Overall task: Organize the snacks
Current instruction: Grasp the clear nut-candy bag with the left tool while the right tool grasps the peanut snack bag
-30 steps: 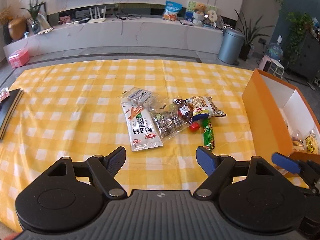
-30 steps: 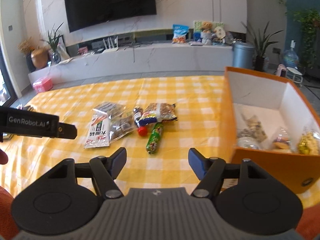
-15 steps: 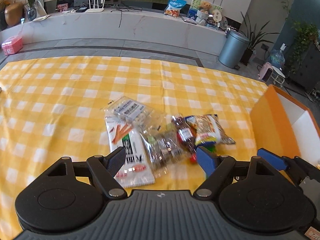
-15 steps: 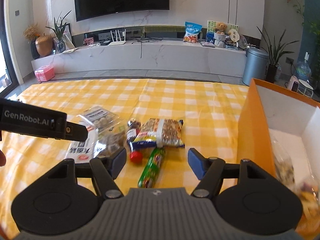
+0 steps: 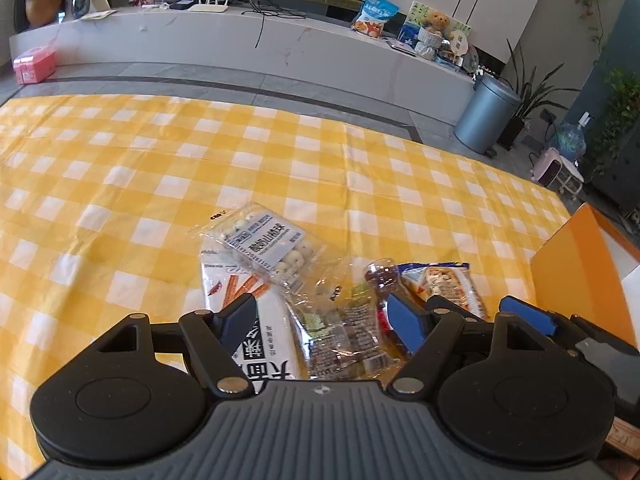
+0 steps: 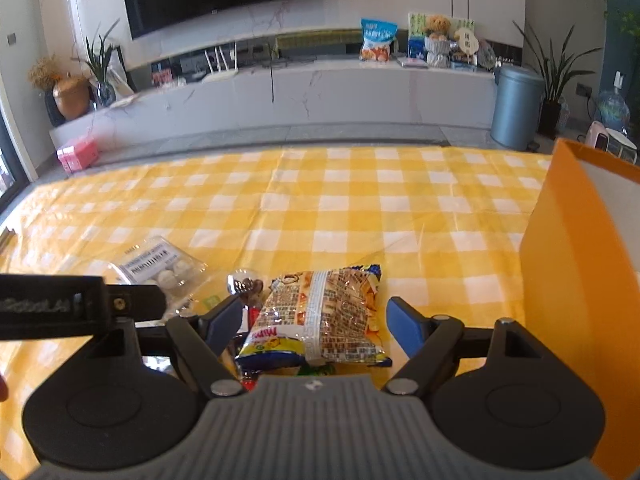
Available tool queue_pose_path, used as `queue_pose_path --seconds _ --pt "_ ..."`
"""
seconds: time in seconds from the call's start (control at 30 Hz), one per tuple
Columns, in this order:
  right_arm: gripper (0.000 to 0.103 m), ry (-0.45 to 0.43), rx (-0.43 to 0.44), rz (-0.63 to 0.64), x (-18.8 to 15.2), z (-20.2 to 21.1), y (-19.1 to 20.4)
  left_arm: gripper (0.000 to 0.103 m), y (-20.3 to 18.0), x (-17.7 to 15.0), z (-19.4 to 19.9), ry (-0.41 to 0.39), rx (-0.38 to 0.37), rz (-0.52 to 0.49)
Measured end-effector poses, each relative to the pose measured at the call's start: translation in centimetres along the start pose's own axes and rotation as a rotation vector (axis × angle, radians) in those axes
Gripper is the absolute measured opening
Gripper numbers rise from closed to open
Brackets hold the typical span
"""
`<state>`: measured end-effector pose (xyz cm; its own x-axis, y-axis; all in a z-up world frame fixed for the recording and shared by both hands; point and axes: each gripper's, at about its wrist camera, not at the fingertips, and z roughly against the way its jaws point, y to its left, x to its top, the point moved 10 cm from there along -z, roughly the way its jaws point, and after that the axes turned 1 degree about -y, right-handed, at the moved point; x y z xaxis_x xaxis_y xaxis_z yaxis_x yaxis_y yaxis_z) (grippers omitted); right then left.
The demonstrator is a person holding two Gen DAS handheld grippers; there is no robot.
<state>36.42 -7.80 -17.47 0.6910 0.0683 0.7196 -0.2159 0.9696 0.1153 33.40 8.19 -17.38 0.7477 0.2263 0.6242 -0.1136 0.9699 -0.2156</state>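
A pile of snacks lies on the yellow checked tablecloth (image 5: 120, 168). My left gripper (image 5: 324, 320) is open, its fingers astride a clear bag of dark wrapped sweets (image 5: 344, 332). Beside it lie a white stick-snack packet (image 5: 256, 320), a clear tray of white balls (image 5: 268, 246) and a small brown bottle (image 5: 382, 274). My right gripper (image 6: 316, 324) is open, its fingers astride a noodle-snack bag (image 6: 324, 316). The tray of white balls (image 6: 160, 266) and the bottle (image 6: 244, 284) lie to its left. The orange box (image 6: 572, 300) stands to the right.
The left gripper's body (image 6: 60, 306) crosses the left side of the right wrist view. The right gripper's blue pad (image 5: 528, 318) shows at the right in the left wrist view, next to the orange box (image 5: 580, 272). A white TV bench (image 6: 280, 96) and grey bin (image 6: 516, 108) stand beyond the table.
Both grippers have moved forward and down onto the snack pile. The snacks now lie between the open fingers; the box interior has slid out of view.
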Motion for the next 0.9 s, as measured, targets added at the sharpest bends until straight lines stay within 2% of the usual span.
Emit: queue_pose_path --seconds 0.13,0.17,0.2,0.4,0.5,0.6,0.7,0.83,0.9 --pt "0.071 0.029 0.01 -0.015 -0.7 -0.7 -0.2 0.088 0.0 -0.2 0.0 0.0 -0.012 -0.004" --pt "0.068 0.029 0.016 -0.023 -0.8 -0.6 -0.3 0.089 -0.1 -0.4 -0.2 0.011 -0.023 0.002" --pt "0.058 0.028 0.024 -0.033 -0.9 -0.5 -0.5 0.089 -0.2 -0.8 -0.5 0.021 -0.034 0.008" --pt "0.044 0.032 0.065 -0.108 -1.5 0.3 -1.5 0.088 -1.2 -2.4 -1.4 0.061 -0.07 0.011" --pt "0.042 0.042 0.085 -0.153 -1.7 0.6 -2.0 0.088 -1.3 -2.8 -2.0 0.074 -0.063 0.004" --pt "0.041 0.06 0.111 -0.202 -1.7 0.8 -2.5 0.089 -1.7 -2.7 -2.4 0.047 -0.034 -0.046" --pt "0.041 0.058 0.106 -0.194 -1.8 0.9 -2.6 0.09 -2.2 -2.4 -2.9 0.028 -0.002 -0.085" --pt "0.041 0.061 0.111 -0.212 -1.8 1.0 -2.8 0.09 -3.0 -2.8 -3.4 0.008 0.063 -0.209" --pt "0.041 0.063 0.116 -0.221 -1.8 1.0 -3.0 0.083 -3.5 -3.3 -3.5 0.007 0.083 -0.276"
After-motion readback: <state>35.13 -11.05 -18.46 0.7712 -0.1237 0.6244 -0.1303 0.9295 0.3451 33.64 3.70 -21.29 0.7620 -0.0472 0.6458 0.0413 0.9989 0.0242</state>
